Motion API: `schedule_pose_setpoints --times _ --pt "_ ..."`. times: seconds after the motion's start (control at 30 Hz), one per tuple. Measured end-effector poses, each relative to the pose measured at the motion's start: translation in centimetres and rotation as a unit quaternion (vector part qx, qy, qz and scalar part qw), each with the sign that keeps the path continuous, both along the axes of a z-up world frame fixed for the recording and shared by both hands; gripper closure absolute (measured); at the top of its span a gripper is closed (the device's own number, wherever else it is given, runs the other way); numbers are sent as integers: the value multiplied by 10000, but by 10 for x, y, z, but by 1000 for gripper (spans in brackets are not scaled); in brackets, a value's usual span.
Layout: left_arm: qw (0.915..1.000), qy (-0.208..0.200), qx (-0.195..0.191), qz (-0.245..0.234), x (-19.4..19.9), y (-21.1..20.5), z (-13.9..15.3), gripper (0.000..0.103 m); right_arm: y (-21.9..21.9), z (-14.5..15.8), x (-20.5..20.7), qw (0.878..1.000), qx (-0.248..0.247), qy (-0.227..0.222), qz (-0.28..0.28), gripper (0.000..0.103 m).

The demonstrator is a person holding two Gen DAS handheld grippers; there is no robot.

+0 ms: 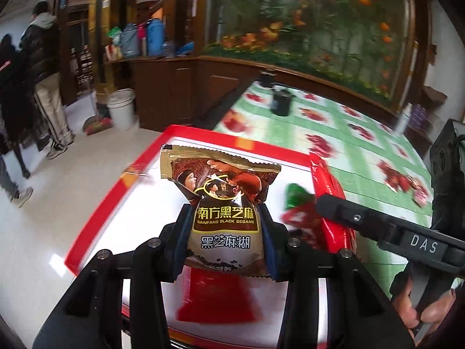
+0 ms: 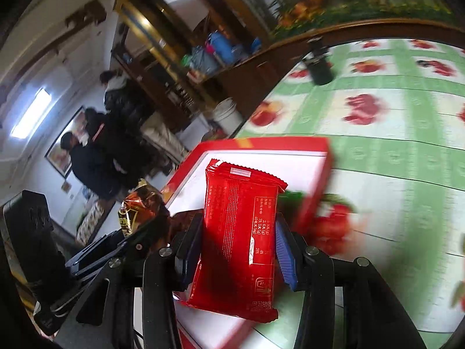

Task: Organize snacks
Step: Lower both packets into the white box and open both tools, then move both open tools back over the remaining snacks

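My left gripper (image 1: 225,226) is shut on a brown black sesame packet (image 1: 223,203) and holds it above a red-rimmed white box (image 1: 96,203). My right gripper (image 2: 238,247) is shut on a red snack packet (image 2: 238,232) over the same box (image 2: 261,144). In the left wrist view the right gripper (image 1: 334,206) reaches in from the right with the red packet (image 1: 328,186). In the right wrist view the left gripper (image 2: 128,247) shows at lower left with the brown packet (image 2: 142,206). A small green and red wrapped snack (image 1: 296,200) lies in the box by the right rim.
The box sits at the corner of a table with a green and white fruit-print cloth (image 2: 392,151). A black cup (image 1: 281,101) stands farther back on the cloth. Red wrapped snacks (image 1: 407,180) lie on the cloth at right. People (image 1: 43,81) stand on the floor at left, near a white bucket (image 1: 122,107).
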State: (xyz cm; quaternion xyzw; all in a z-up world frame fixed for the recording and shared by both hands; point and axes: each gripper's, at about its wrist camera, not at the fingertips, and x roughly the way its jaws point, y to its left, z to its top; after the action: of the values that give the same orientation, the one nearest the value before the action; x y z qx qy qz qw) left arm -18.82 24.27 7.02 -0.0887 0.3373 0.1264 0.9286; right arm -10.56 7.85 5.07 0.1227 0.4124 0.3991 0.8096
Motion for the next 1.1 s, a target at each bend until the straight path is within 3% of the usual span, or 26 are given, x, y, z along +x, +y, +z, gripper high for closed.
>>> schedule_pose_setpoints --times 0.27,0.37,0.5,0.53,0.83,1.0,1.1 --pt "9993 121 187 288 10 21 -2 58 61 9 11 9998 -197 -47 85 53" --pt "9975 113 389 579 12 24 0 55 60 18 18 9999 -83 -125 72 50" --pt "9959 -66 579 685 10 18 8 39 35 32 23 9989 -22 -460 -126 44" --pt "9961 -138 579 647 9 14 11 39 29 33 28 9987 -22 -484 -186 44" --pt "9966 -290 674 -374 34 -78 31 27 -124 33 81 9893 79 -468 -1379 44" --pt "9921 -88 519 -1138 83 -152 32 27 -242 35 102 9708 25 -630 -2315 43" --pt "9889 1 600 -1362 121 -198 24 26 -308 28 110 9591 27 -683 -2747 42"
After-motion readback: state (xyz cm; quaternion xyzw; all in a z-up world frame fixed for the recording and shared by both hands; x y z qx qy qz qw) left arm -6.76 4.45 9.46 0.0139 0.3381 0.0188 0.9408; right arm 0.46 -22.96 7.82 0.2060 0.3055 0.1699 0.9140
